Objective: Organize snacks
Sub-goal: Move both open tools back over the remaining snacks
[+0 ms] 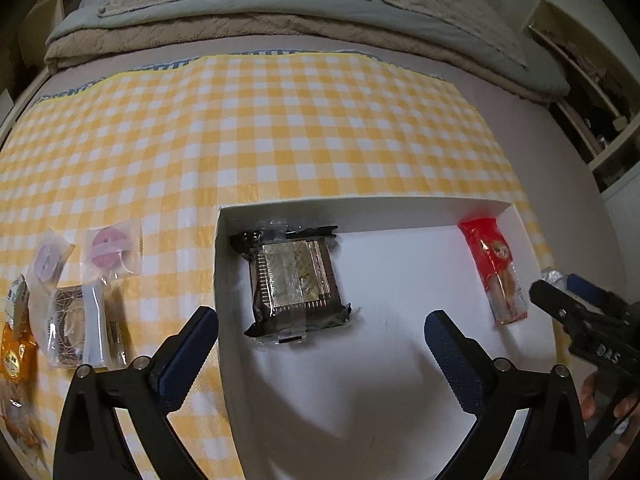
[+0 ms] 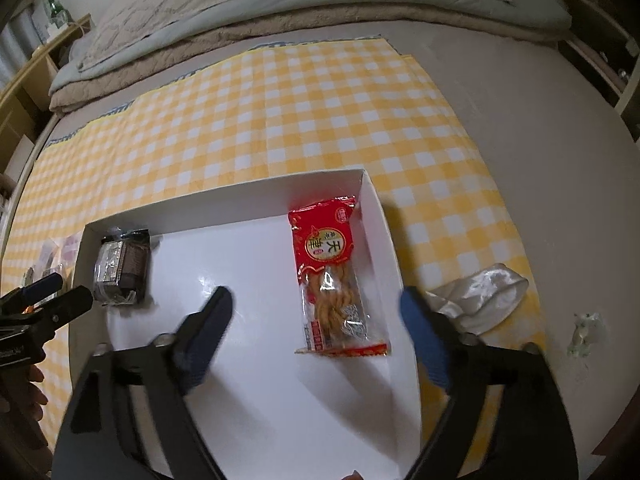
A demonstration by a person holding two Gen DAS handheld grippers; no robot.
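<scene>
A white shallow box point(image 1: 400, 210) point(image 2: 376, 200) lies on a yellow checked cloth. In it, a dark brown wrapped cake point(image 1: 298, 280) point(image 2: 120, 268) sits at the far left and a red twisted-pastry packet point(image 1: 496, 268) point(image 2: 334, 272) lies along the right wall. My left gripper point(image 1: 320, 328) is open and empty, hovering just short of the brown cake. My right gripper point(image 2: 316, 308) is open and empty, straddling the lower part of the red packet. Each gripper shows in the other's view: the right point(image 1: 560, 304) and the left point(image 2: 56, 292).
Several wrapped snacks lie on the cloth left of the box: a pink round one point(image 1: 110, 250), a pale purple one point(image 1: 48, 260), a brown-and-white one point(image 1: 80, 324) and an orange packet point(image 1: 16, 356). A white wrapper point(image 2: 484, 292) and a small clear packet point(image 2: 584, 330) lie right of the box. Folded blankets point(image 1: 260, 8) lie behind.
</scene>
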